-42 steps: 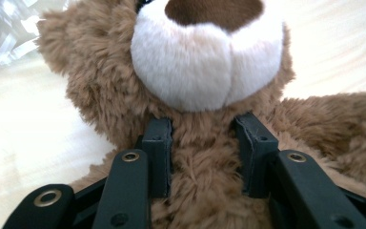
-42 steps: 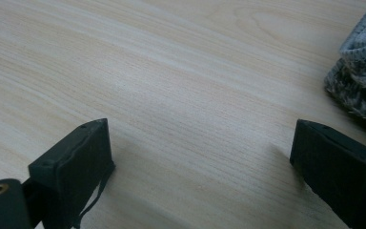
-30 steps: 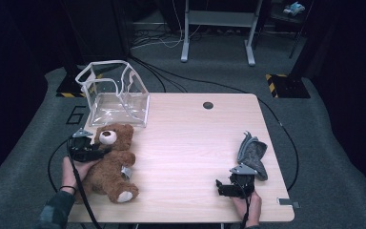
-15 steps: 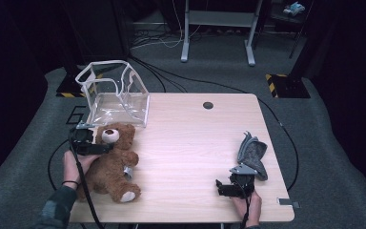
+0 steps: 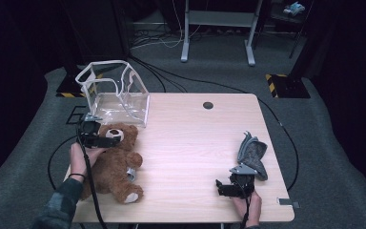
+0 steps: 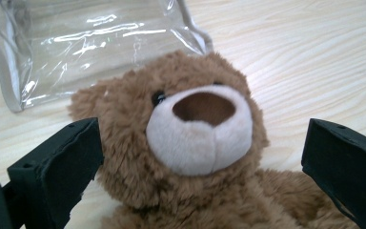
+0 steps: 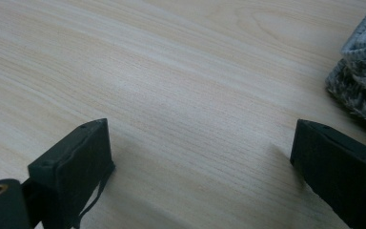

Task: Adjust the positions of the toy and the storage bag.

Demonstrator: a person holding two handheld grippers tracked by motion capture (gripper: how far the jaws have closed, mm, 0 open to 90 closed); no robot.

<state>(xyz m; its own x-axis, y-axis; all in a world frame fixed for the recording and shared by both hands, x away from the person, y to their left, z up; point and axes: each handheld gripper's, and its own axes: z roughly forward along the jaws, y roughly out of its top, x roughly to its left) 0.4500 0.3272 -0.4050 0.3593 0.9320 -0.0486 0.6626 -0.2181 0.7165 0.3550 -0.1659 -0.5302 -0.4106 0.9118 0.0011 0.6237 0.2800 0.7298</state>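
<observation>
A brown teddy bear (image 5: 112, 164) lies on its back at the table's left side, head toward the clear plastic bag (image 5: 114, 93). My left gripper (image 5: 106, 139) hovers at the bear's head. Its jaws have just been opening and now stand wide. In the left gripper view the bear's face (image 6: 195, 129) sits between the jaws of that gripper (image 6: 200, 138), and the pads do not press on it. My right gripper (image 5: 224, 187) rests near the front right edge, open over bare wood (image 7: 200, 133). A grey cloth (image 5: 252, 153) lies just beyond it.
The clear bag (image 6: 76, 43) stands open at the table's (image 5: 195, 138) far left corner. A round cable hole (image 5: 208, 105) sits near the far edge. The grey cloth (image 7: 362, 71) is at the right gripper's right side. Cables trail on the floor around the table.
The left gripper's jaws opened wide around the bear's head, and the left hand lifted a little and shifted toward the far side. The right hand stayed put.
</observation>
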